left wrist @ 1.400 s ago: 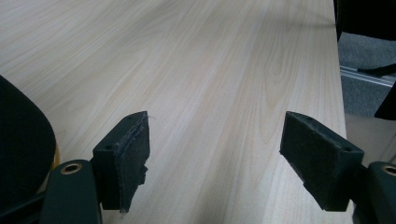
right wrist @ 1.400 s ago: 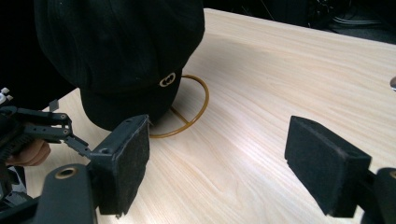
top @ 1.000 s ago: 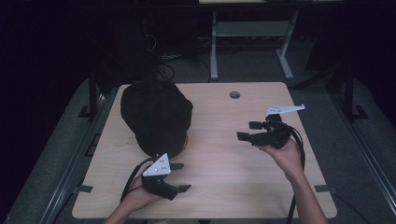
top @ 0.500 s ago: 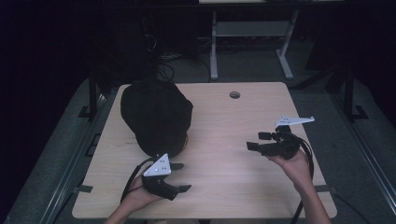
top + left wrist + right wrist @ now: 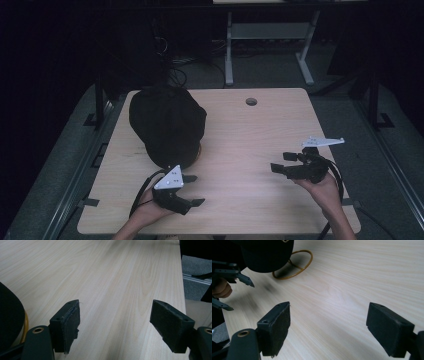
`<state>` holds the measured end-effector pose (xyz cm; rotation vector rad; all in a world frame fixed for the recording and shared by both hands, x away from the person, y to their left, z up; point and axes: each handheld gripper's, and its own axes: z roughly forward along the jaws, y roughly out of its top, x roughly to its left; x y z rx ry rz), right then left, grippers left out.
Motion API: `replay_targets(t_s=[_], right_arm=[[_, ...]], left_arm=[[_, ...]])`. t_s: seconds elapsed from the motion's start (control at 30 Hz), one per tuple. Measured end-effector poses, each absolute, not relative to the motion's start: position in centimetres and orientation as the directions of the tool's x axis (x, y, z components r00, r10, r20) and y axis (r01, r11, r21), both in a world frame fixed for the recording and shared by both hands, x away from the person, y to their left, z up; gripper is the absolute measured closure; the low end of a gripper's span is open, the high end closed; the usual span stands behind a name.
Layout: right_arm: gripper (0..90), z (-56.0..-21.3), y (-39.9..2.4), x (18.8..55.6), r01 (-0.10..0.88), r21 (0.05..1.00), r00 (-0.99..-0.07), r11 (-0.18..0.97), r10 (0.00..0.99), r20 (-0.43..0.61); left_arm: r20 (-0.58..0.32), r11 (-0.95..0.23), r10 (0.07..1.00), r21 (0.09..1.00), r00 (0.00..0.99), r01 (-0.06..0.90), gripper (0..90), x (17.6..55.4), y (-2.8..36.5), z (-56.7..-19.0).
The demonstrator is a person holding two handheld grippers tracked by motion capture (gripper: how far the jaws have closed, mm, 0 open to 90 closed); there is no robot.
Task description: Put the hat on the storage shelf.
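A dim room with dark floor and a metal frame behind surrounded the pale wood bench (image 5: 260, 130). The black cap (image 5: 167, 125) sat at the upper left of the bench in the high view, a thin yellow-brown ring (image 5: 294, 265) showing beneath its edge. The left gripper (image 5: 192, 190) lay low in the frame just below the cap, its fingers (image 5: 66, 325) spread wide on nothing. The right gripper (image 5: 282, 162), at the right of the frame and well apart from the cap, also stood wide open and empty.

The soft crown might have collapsed or slid if only one gripper pinched it, and the ring beneath could have snagged a finger or been dragged along. The right gripper had a long reach to cover, so a hurried approach risked knocking the cap aside.

No brand, label or writing could be read anywhere.
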<state>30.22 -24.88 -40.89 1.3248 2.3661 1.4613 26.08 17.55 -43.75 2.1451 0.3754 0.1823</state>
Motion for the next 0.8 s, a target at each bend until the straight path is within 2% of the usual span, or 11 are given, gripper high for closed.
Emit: replay_targets(t_s=[0.8], right_arm=[[18.9,-44.5,-27.0,26.8,0.657,0.744,-0.587,0.124,0.703,0.401]], left_arm=[[-0.017,-0.53,0.338,0.823,0.941,0.205,23.8,26.1,17.6,-43.8]])
